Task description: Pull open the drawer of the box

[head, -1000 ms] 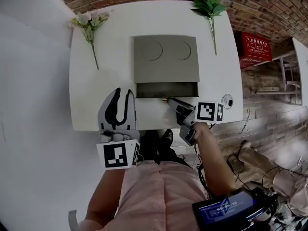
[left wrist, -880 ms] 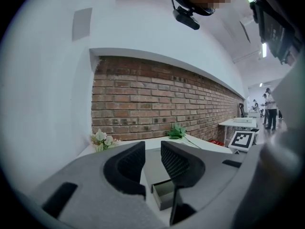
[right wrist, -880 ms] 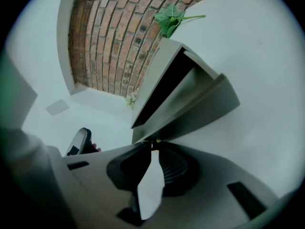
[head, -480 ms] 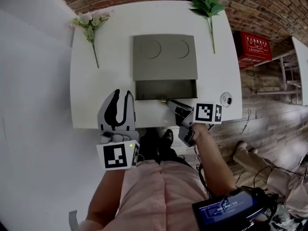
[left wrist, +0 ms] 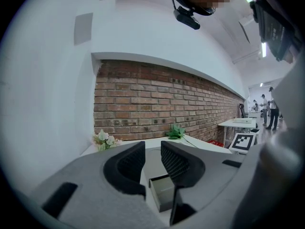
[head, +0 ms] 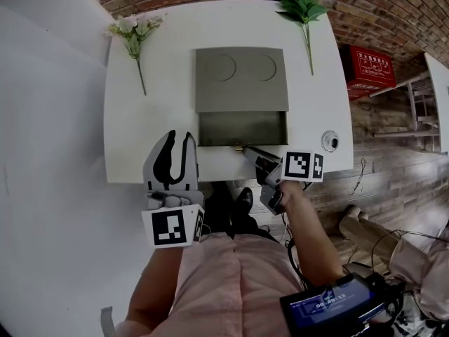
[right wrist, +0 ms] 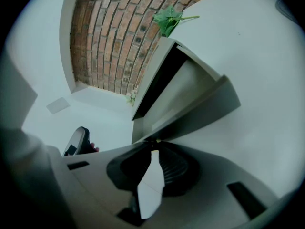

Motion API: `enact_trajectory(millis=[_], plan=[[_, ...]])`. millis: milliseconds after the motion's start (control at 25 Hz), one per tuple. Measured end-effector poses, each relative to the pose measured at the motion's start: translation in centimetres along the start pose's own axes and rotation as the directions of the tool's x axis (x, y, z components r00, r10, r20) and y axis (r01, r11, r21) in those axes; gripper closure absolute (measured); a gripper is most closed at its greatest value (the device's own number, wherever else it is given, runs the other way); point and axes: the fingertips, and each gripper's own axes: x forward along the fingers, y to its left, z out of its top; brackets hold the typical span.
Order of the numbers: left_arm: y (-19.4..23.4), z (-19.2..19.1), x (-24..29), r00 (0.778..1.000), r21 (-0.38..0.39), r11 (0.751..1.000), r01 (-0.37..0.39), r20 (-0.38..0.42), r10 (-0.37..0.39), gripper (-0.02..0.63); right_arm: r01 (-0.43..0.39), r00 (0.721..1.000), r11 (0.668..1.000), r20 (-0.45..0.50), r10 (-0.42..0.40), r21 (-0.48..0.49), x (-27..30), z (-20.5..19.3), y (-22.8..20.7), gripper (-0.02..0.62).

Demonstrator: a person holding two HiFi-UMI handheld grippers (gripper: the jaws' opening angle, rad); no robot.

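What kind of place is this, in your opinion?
Probably a lab or workshop room: a bare brick wall, plain white work tables, and loose cables on the wooden floor.

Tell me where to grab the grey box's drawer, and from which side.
Grip the small handle at the middle of the drawer front, coming from the near edge of the table. The front is a flat panel with nothing else to pinch, and the drawer slides toward that edge. The right gripper is closed on it that way.

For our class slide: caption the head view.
Right gripper clamps the pulled-out drawer of the box; left gripper idles open.
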Motion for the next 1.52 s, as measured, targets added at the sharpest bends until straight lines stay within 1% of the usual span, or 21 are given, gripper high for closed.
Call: enact_trajectory(millis=[840, 1080, 1520], plan=[[-0.3, -0.2, 0.0, 1.0, -0.002, 1.0, 0.01, 0.007, -0.01, 0.497, 0.014, 1.0, 1.0, 0.009, -0.014, 0.005, -0.2, -0.6, -0.9, 0.541], [-0.6, 0.1, -0.6, 1.0, 0.009, 1.0, 0.007, 0.015, -0.008, 0.497, 0.012, 1.0, 1.0, 0.005, -0.012, 0.007, -0.7, -1.3, -0.9, 0.541], [-1.4, 0.2, -1.2, 1.0, 0.004, 1.0, 0.012, 0.013, -0.012, 0.497, 0.01, 1.0, 1.0, -0.005, -0.01, 0.01, -1.3, -2.5, -0.9, 0.541]])
